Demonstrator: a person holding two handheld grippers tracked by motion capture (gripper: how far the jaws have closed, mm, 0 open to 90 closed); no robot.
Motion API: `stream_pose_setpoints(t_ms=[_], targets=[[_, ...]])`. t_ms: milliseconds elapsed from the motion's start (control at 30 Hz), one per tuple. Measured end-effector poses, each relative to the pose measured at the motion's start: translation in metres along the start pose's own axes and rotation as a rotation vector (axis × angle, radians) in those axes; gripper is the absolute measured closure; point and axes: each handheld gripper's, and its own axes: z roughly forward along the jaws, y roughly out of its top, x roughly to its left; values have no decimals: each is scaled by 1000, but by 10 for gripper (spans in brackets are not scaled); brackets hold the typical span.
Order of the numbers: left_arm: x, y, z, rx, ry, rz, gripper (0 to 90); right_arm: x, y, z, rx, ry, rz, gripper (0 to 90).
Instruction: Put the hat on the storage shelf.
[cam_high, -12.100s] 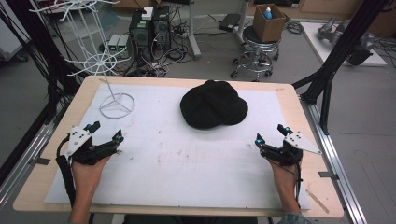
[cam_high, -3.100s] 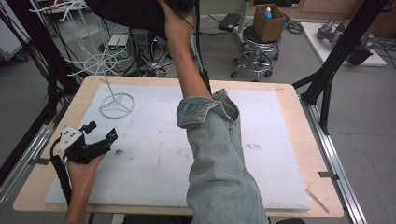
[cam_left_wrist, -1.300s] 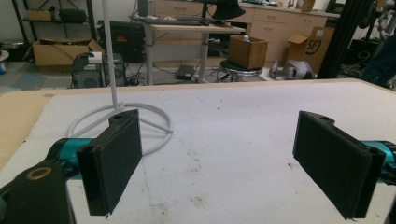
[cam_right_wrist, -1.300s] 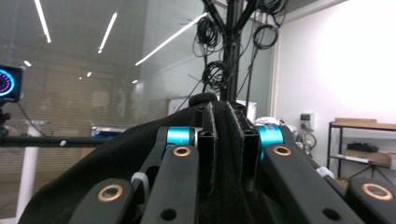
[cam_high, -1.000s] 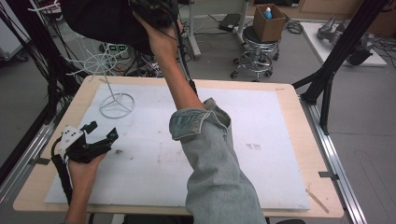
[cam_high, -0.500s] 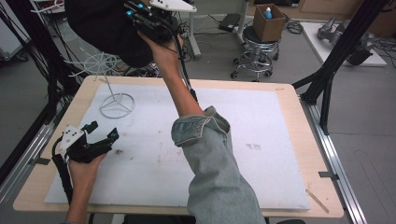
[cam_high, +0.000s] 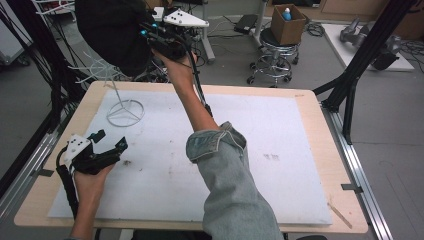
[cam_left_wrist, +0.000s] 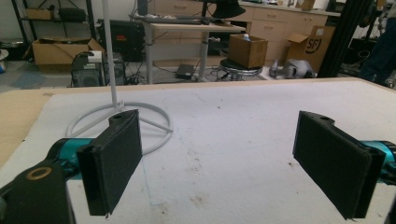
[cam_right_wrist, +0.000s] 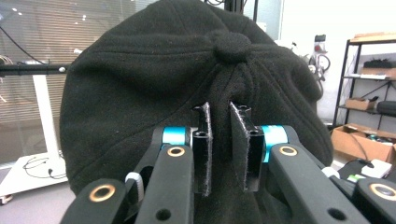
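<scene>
Black fleece hat w/ a knotted crown is up in the air, well above the table's far-left corner, level w/ the top of the white wire hat stand. Can't tell if it's touching the stand's arms yet; the hat hides them in the high view.

Right gripper: arm stretched up and across the table, jaws nearly closed on a fold of the hat's fabric. In the right gripper view a pinch of fleece sits between the pads, just under the crown knot. Grip near the crown prob. lets the open brim hang down, so it can drop over the stand's top.

Left gripper: rests on the white foam mat near the table's left edge, hand behind it. Jaws spread wide, nothing between them. Left gripper view looks past both pads to the stand's ring base and pole, just ahead. Parked clear, likely so it doesn't get in the way; close enough to steady the base if needed.

Judgement: hanging step in hand, hat raised, not yet let go. Next needs the brim opening lined up over the stand's top, then lowered before release. Risk: light wire stand could tip if the hat snags or pushes sideways.
</scene>
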Motion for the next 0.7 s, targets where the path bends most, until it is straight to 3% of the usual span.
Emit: stream_pose_setpoints(t_ms=[333,700], targets=[[0,0,0,0,-1,0,158,-1,-9,1,16,1,9,715],[1,0,1,2,1,-1,158,-3,-9,-5,21,-16,4,526]])
